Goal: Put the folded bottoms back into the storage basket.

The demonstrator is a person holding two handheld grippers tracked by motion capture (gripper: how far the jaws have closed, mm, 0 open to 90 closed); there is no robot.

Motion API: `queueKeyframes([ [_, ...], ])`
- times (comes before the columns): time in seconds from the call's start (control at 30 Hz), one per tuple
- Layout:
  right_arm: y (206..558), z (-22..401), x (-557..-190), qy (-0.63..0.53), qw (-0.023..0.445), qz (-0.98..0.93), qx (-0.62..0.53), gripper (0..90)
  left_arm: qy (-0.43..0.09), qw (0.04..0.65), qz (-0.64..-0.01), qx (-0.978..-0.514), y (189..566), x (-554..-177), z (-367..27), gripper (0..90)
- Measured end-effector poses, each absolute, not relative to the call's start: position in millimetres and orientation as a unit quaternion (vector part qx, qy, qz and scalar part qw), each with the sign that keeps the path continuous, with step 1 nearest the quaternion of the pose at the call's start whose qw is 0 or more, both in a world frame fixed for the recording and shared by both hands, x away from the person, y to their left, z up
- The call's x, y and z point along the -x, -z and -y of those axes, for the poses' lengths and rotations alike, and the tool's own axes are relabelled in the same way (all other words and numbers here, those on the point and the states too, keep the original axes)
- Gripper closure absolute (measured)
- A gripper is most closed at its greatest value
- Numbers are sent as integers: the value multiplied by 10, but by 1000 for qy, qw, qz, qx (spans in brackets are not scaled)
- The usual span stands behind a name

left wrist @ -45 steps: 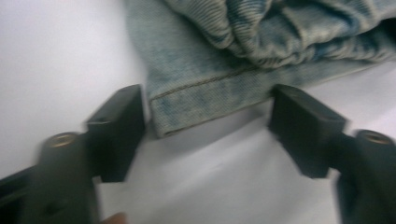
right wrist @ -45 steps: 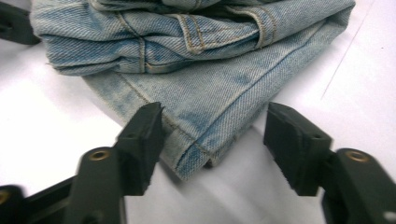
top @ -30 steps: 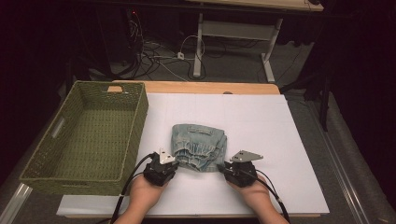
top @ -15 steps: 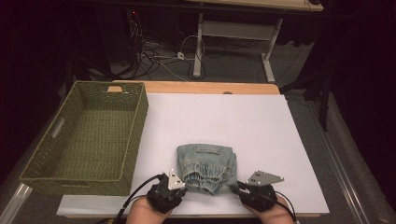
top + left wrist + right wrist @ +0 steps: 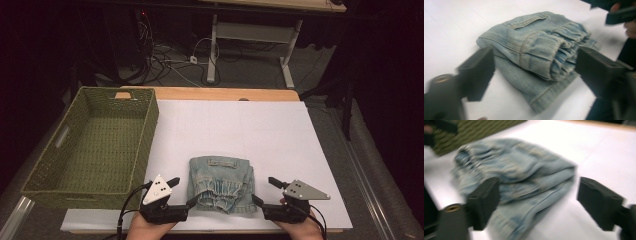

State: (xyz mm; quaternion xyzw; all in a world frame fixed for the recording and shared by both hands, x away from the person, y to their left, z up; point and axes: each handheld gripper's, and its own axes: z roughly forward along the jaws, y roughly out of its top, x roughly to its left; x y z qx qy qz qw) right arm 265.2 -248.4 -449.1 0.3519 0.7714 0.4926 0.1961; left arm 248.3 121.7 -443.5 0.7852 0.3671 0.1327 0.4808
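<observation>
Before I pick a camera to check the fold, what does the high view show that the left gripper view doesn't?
High view alone: the green woven basket left of the folded denim garment, with the left hand-held gripper and right hand-held gripper flanking it, jaws open. Left gripper view alone: close-up of the gathered cuff and stitching. Both: the garment on the white table.

A wooden desk [image 5: 210, 93] carries a white sheet [image 5: 270, 135] that covers most of its top, leaving a bare wood strip along the far edge. On the sheet, near the middle of the near edge, lies folded denim [image 5: 220, 182], its gathered hem toward that edge. A green woven basket [image 5: 146, 131] stands along the desk's left edge, overlapping the sheet's left side
</observation>
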Motion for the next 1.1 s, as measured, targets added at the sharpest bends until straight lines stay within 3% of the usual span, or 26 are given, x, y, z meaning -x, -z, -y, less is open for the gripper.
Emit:
queueKeyframes([
  [0.1,4469,2544,-2676,-498,220,-756,-364,71,-136,473,-374,-786,4448,-2522,-1201,90],
  [0.13,4457,2603,-2706,-495,240,-743,-381,0,-125,464,-382,-789,4459,-2567,-1200,0],
  [0.53,4445,2662,-2925,-509,257,-718,-399,0,-129,449,-399,-789,4555,-2667,-1251,0],
  [0.77,4469,2649,-3251,-488,258,-727,-407,0,-121,396,-400,-818,4608,-2723,-1249,0],
  [1.1,4555,2747,-3171,-485,257,-736,-396,0,-109,328,-423,-838,4683,-2759,-1212,0],
])
